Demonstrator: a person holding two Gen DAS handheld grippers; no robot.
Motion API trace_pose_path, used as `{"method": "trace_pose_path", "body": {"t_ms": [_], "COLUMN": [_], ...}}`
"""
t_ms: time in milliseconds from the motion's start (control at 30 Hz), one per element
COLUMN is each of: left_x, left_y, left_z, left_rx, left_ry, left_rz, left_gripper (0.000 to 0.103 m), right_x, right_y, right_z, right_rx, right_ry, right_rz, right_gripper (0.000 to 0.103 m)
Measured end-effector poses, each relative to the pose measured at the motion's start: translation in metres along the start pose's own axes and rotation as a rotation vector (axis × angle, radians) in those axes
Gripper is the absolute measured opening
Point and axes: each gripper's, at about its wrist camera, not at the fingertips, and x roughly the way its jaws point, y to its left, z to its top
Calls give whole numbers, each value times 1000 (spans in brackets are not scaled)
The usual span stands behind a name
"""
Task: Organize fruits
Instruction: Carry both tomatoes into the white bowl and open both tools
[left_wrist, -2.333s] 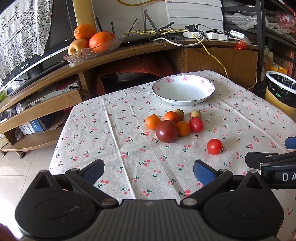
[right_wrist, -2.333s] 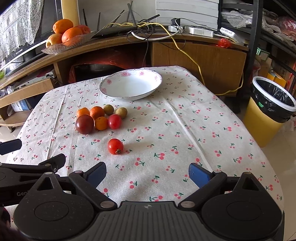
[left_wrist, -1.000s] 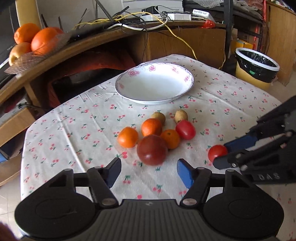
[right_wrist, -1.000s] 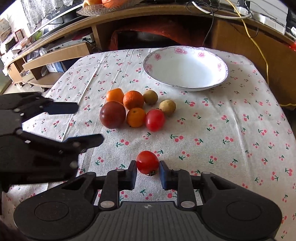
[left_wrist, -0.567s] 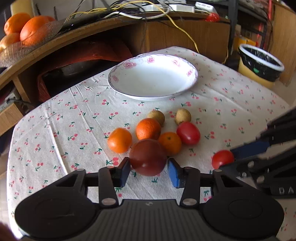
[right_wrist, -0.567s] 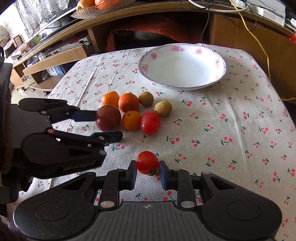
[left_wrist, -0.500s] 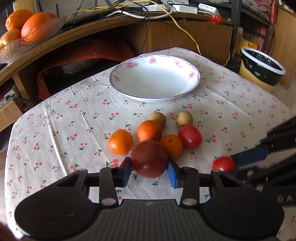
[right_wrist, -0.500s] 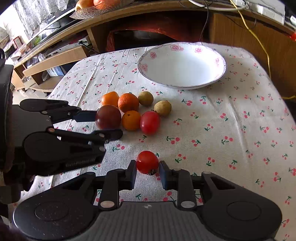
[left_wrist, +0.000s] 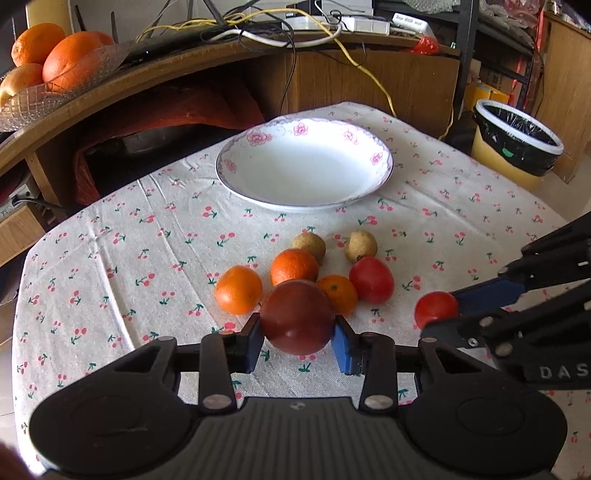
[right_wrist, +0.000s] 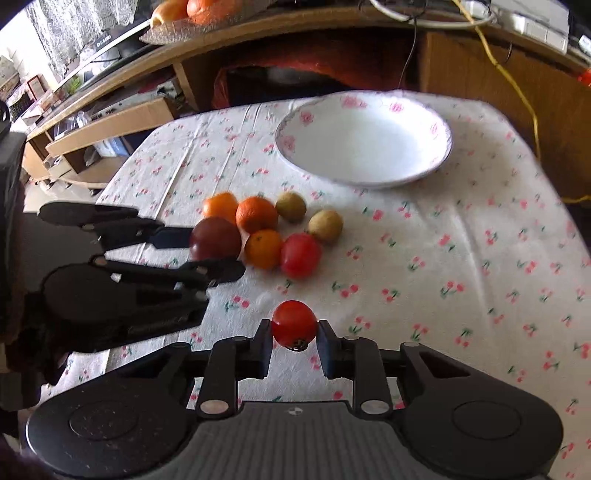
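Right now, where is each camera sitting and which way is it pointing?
Left wrist: on the left gripper, facing the white bowl; its fingers clamp the dark tomato.
Right wrist: on the right gripper, facing the same way; it clamps the small red tomato.
Both show the bowl, both tomatoes and the other gripper.

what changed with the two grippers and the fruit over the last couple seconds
The left gripper closed on the large dark red fruit; the right gripper closed on the small red tomato. The white floral bowl stayed empty, other fruit unmoved.
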Motion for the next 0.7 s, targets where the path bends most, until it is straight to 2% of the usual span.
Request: {"method": "trace_pose_path", "body": {"t_ms": [300, 467, 700], "left_x": [-6, -3, 16], "left_y": [-4, 2, 7], "left_z": [19, 40, 68], "left_rx": [-3, -25, -10], "left_ry": [-50, -84, -115], "left_rz": [-16, 2, 21], "left_gripper": [46, 46, 46], "right_x": [-4, -6, 3], "right_y": [-5, -7, -21], "right_z": [14, 31, 59], "right_rx": [18, 14, 20], "right_ry": [-49, -97, -145], "right_rz": [-29, -55, -97], "right_gripper": [20, 21, 21]}}
